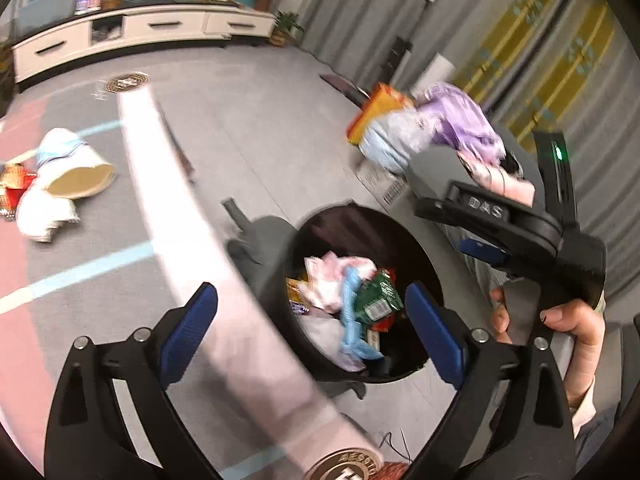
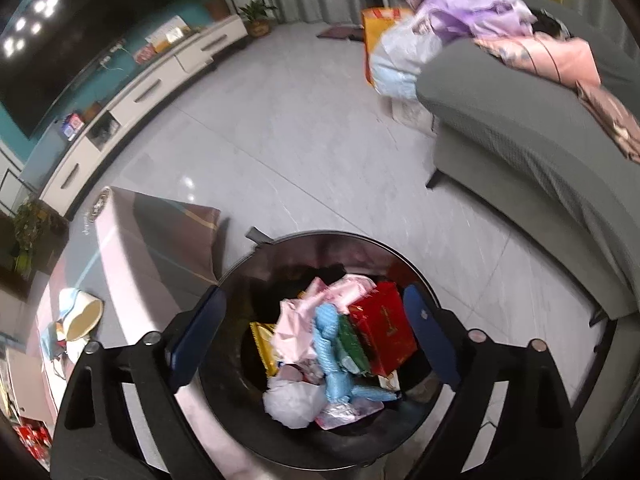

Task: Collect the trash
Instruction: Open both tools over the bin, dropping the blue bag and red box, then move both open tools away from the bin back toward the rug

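A black round trash bin (image 1: 424, 256) (image 2: 248, 264) stands on the floor beside the low table, filled with wrappers. A red box (image 2: 382, 328) lies on top of the pile, with a blue wrapper (image 2: 330, 350), a pink wrapper (image 2: 294, 332) and a white bag (image 2: 294, 400). My right gripper (image 2: 316, 336) is open and empty right above the bin. My left gripper (image 1: 312, 332) is open and empty above the table edge and the bin. The right gripper's body (image 1: 520, 236) shows in the left wrist view. More trash lies on the table: a paper cup (image 1: 76, 178) (image 2: 82, 316), white paper (image 1: 44, 210) and red wrappers (image 1: 12, 188).
A low table (image 1: 132, 220) (image 2: 132, 248) stands left of the bin. A grey sofa (image 2: 520, 136) with clothes (image 2: 472, 8) is at the right. An orange bag (image 2: 378, 36) leans by the sofa. A white TV cabinet (image 1: 148, 26) runs along the far wall.
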Motion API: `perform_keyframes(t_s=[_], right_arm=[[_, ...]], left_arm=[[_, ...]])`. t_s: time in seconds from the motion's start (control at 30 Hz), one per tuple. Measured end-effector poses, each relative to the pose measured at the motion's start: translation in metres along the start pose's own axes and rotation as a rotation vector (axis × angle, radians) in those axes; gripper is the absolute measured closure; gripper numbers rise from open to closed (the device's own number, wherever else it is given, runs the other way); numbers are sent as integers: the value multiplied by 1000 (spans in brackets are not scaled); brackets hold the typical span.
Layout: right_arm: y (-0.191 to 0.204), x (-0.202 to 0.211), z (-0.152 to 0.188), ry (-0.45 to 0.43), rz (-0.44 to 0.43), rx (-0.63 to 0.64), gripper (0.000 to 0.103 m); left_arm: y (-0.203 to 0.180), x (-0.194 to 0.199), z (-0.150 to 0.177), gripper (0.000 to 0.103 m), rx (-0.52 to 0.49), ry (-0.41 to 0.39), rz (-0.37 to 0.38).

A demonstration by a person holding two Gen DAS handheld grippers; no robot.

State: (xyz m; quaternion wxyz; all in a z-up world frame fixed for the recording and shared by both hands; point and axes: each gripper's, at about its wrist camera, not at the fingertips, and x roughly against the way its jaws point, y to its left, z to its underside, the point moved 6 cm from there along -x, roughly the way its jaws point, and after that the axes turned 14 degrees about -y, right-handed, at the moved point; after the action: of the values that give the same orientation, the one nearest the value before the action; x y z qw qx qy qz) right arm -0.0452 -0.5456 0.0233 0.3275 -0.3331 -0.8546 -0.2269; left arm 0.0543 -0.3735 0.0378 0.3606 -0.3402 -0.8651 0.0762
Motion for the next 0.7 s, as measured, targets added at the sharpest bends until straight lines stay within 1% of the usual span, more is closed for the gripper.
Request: perform_keyframes(t_s=[0.2, 0.23, 0.37, 0.4, 0.43, 0.47, 0.53, 0.63, 0.7], right_arm=[[35, 22, -8, -77, -65, 74, 9], [43, 25, -8, -88, -77, 86, 8], [74, 34, -5, -115, -134, 140, 7], [83, 36, -1, -116, -147, 158, 7], [90, 37, 1, -115, -156, 173, 7], [100, 37, 5, -112, -168, 196, 7], [117, 37, 14, -105, -187, 241, 7], [143, 35, 27, -96, -211, 307, 7], [160, 34, 37, -86, -230, 346, 7]], left_arm=[[63, 62, -20, 3, 57, -115, -123], [73, 71, -21, 3, 68, -126, -138], [130, 112, -20, 3, 145, -181, -243], [148, 124, -18, 3, 170, -190, -266], [157, 130, -16, 3, 184, -192, -279], [177, 140, -10, 3, 213, -194, -314], [201, 154, -1, 3, 255, -198, -355], [244, 175, 20, 3, 331, -189, -423], [265, 186, 33, 3, 361, -185, -462]])
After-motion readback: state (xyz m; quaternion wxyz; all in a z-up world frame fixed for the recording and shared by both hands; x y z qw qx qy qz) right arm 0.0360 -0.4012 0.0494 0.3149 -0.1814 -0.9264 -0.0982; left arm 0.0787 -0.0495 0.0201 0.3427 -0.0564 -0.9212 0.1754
